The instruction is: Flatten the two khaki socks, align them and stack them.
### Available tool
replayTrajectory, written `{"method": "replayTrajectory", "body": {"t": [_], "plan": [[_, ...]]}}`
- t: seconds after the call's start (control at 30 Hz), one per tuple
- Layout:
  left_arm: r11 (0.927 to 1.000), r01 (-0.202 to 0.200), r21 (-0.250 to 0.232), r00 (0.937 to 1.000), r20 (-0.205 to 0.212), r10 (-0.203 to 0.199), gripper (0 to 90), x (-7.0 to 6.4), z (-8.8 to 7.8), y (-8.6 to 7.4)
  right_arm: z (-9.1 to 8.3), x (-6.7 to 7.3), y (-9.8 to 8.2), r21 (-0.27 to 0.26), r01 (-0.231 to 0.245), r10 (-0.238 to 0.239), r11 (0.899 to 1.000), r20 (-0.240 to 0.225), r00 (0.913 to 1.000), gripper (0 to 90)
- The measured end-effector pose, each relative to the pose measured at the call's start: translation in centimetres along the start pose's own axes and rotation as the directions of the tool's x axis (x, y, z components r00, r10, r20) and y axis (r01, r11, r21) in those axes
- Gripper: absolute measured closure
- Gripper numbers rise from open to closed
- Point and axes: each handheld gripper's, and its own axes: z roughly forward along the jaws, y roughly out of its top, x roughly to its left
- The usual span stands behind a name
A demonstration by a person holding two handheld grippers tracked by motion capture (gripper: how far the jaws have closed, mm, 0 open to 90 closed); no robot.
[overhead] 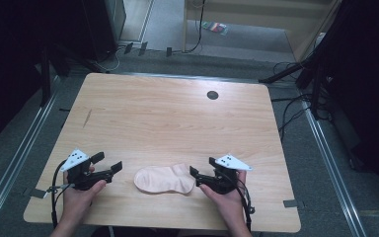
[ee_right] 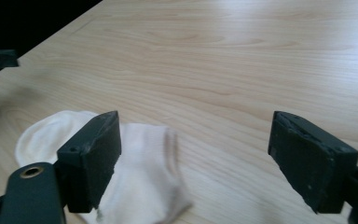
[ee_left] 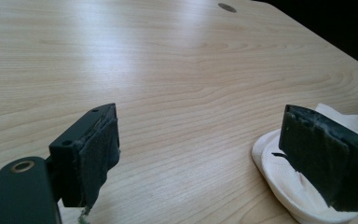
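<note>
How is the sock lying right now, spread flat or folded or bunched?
Spread flat. The sock lies in a single layer on the table, its whole outline showing between the open left gripper and open right gripper, neither touching it.

Sock [overhead: 164,179] on the bench [overhead: 168,118] near my edge, my left gripper [overhead: 107,164] just left of it, my right gripper [overhead: 202,169] at its right end, cable hole [overhead: 212,95] far behind.
</note>
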Motion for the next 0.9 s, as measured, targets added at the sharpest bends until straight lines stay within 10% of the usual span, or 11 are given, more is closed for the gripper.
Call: {"method": "replayTrajectory", "body": {"t": [0.53,0.9], "plan": [[0.9997,0.021,0.01,0.9944,-0.104,-0.02,10.0,3.4,-2.5,-0.7,-4.5,-6.5,-0.8,-0.037,-0.047,0.052,0.998,0.143,0.9883,13.6],[0.9987,-0.036,0.036,0.9751,-0.218,0.043,9.9,5.7,-4.7,-1.4,-7.4,-10.5,-2.6,-0.035,-0.087,0.093,0.996,0.247,0.9646,13.7]]}}
